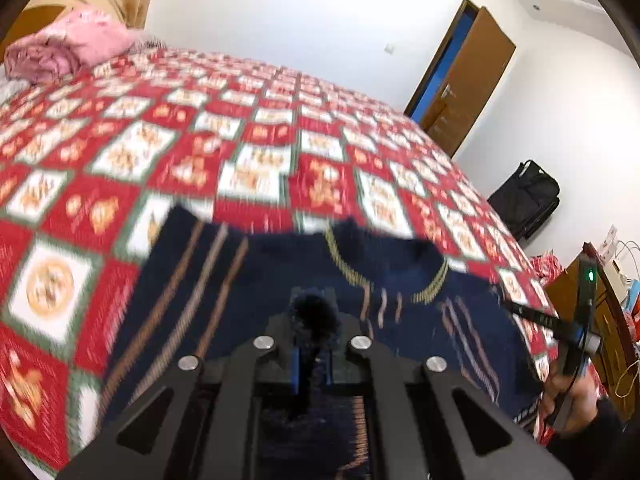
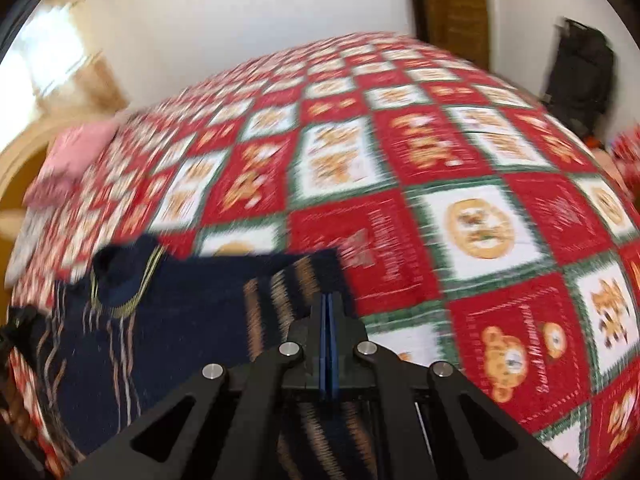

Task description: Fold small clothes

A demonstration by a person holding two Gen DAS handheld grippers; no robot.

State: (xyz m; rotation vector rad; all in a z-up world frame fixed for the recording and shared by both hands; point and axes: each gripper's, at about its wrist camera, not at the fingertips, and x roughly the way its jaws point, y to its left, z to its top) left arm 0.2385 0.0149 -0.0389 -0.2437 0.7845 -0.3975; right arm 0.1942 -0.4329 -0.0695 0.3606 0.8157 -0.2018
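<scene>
A small navy knit sweater with tan stripes and a gold-edged collar lies on the bed. My left gripper is shut on a bunched fold of it near the collar. In the right wrist view the sweater spreads to the left, and my right gripper is shut on its striped sleeve at the edge. The right gripper also shows in the left wrist view at the sweater's right edge. Both views are blurred by motion.
The bed carries a red, white and green checked quilt with bear prints. A pink folded blanket lies by the wooden headboard. A brown door and a black suitcase stand by the far wall.
</scene>
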